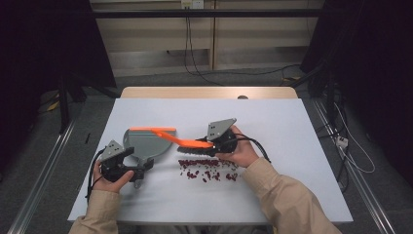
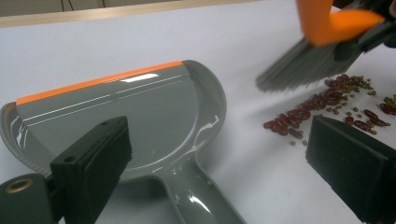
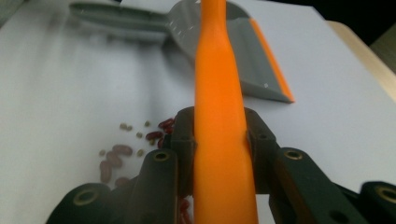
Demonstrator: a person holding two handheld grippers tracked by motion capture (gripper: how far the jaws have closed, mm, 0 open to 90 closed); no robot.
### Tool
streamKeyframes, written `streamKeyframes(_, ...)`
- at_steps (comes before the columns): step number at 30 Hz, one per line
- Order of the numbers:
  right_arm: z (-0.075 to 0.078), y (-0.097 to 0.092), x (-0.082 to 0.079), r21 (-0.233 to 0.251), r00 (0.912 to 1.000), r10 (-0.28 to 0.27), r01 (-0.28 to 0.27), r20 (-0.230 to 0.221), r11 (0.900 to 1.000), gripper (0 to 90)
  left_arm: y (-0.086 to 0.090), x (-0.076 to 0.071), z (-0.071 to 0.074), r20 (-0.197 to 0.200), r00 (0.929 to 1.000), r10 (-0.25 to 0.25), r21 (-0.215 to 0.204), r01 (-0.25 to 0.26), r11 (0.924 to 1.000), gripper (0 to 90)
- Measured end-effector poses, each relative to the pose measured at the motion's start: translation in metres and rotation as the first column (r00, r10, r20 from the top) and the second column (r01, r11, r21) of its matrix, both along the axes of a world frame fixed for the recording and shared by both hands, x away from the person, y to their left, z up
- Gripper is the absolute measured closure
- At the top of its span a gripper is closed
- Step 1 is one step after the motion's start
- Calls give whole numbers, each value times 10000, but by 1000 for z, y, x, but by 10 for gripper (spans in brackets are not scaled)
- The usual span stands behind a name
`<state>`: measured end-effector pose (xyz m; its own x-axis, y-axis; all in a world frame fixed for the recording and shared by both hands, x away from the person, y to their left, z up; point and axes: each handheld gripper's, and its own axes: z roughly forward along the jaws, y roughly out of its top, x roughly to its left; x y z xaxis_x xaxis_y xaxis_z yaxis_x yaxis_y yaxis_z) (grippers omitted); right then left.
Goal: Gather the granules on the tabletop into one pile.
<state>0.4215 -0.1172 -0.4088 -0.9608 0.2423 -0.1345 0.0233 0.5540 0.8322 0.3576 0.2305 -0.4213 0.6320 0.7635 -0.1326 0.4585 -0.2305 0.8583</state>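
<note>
**What the views hide or cut off**

In the right gripper view the orange brush handle (image 3: 219,116) runs off both the top and bottom edges, and it covers part of the grey dustpan (image 3: 243,51) and some of the beans (image 3: 116,156), which are blurred there. In the left gripper view the dustpan's handle leaves the bottom edge, and the brush's top is cut by the upper edge. In the high view the small green beans among the red ones are too small to tell apart.
</note>
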Motion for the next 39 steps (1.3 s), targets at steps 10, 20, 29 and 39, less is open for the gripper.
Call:
streamKeyframes(10, 11, -12, -12, 1610, 9403, -2849, 3153, -1861, 9352, 711, -1, 0, 0, 46, 10000, 11, 34, -11, 10000, 67)
streamKeyframes(20, 5, -14, -25, 1987, 8549, -4102, 4830, -3175, 8528, 711, -2, 0, -1, 31, 10000, 2, 24, -2, 10000, 67)
streamKeyframes(29, 1, -11, -37, 2495, 8038, -4295, 5526, -4116, 7952, 710, -4, -1, -1, 70, 10000, -56, 102, 55, 9999, 68)
streamKeyframes(39, -4, 13, -48, 2177, 8114, -4029, 5228, -4234, 8242, 711, -4, -1, 0, 92, 10000, -39, 57, 38, 10000, 68)
